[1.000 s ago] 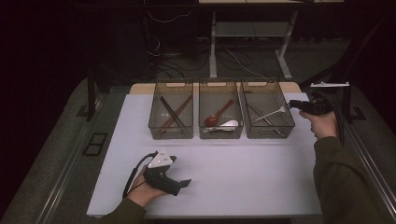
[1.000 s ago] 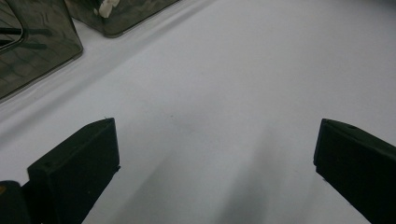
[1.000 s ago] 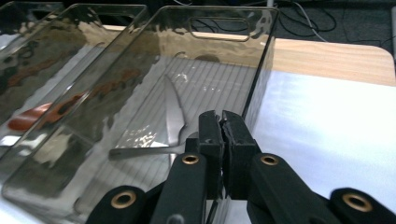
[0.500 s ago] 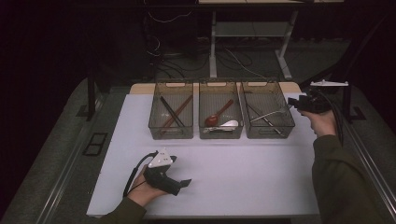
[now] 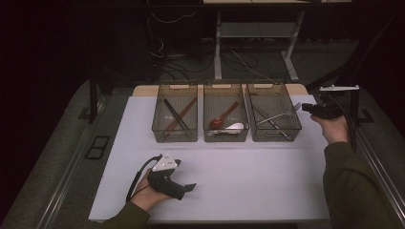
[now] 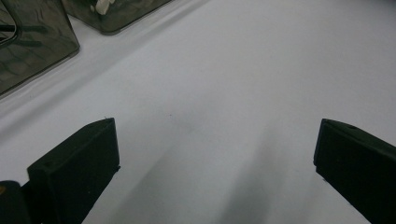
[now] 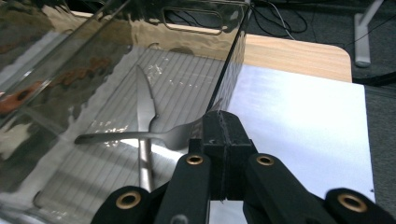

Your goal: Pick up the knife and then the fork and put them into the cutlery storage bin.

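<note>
Right gripper (image 7: 223,140) at the right-hand bin's (image 5: 289,125) outer wall, jaws just closed on the metal fork's (image 7: 140,135) head; fork handle lies inside over a knife (image 7: 144,121). Left gripper (image 5: 188,187) wide open, nothing between the jaws, on bare white mat (image 5: 248,176) well before that bin; the middle bin (image 5: 225,136) holds spoons, the far one (image 5: 175,135) chopsticks.

Open desk up front, bins across the back

You have bare white desk (image 5: 248,176) ahead of the left gripper (image 5: 184,188). Three bins (image 5: 226,138) stand in a row at the far edge, and the right bin's wall (image 7: 229,70) stands right against your right gripper (image 7: 223,140).
</note>
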